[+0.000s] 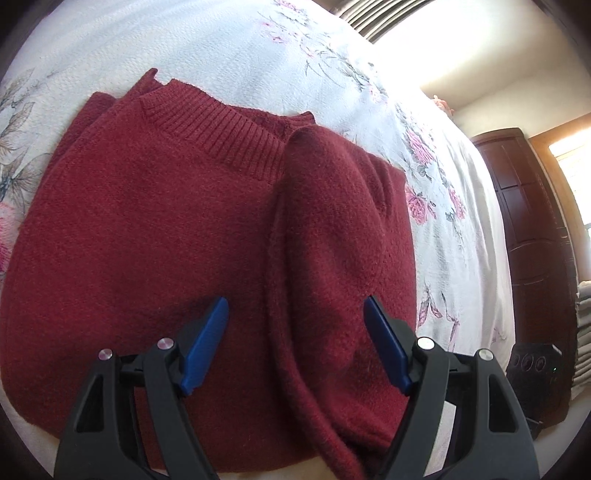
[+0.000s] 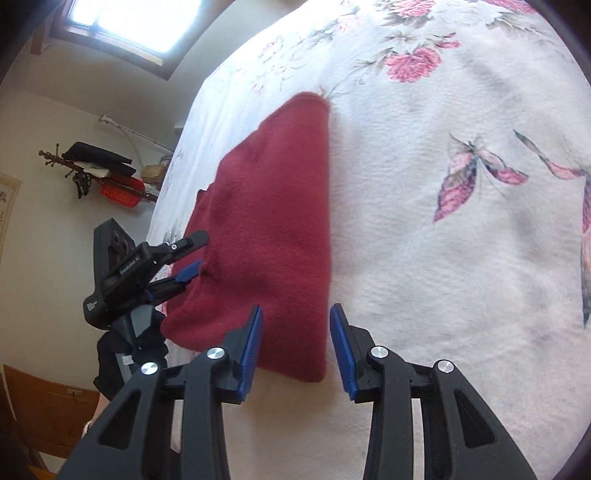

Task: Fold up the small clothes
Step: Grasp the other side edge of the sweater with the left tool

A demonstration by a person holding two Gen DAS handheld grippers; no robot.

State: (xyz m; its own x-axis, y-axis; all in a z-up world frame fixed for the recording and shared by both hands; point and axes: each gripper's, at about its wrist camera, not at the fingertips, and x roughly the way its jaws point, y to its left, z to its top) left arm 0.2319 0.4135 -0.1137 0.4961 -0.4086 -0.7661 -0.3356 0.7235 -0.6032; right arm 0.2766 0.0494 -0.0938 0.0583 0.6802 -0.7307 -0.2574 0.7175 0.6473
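Here, closest to the left wrist camera, the left gripper [image 1: 295,341] hovers with its blue-padded fingers spread wide and nothing between them. Directly under and ahead of it lies a dark red knitted sweater [image 1: 155,236], spread on a bed covered by a white bedspread [image 1: 229,48] printed with pink flowers. One sleeve [image 1: 325,236] is folded inward over the body of the sweater, running from just below the gripper away toward the ribbed collar [image 1: 221,129] at the far edge. Beyond the bed, to the gripper's right, stands a dark wooden wardrobe [image 1: 532,236].

In the right wrist view, the right gripper [image 2: 295,349] also hangs with its jaws wide apart and empty, poised above the sweater's near corner; the garment's straight edge runs away ahead between the fingers. To its left, the left gripper is seen over the sweater's opposite edge. Farther left, past the bed, a wall rack [image 2: 96,173] holds dark items, and a window [image 2: 136,22] glows above.
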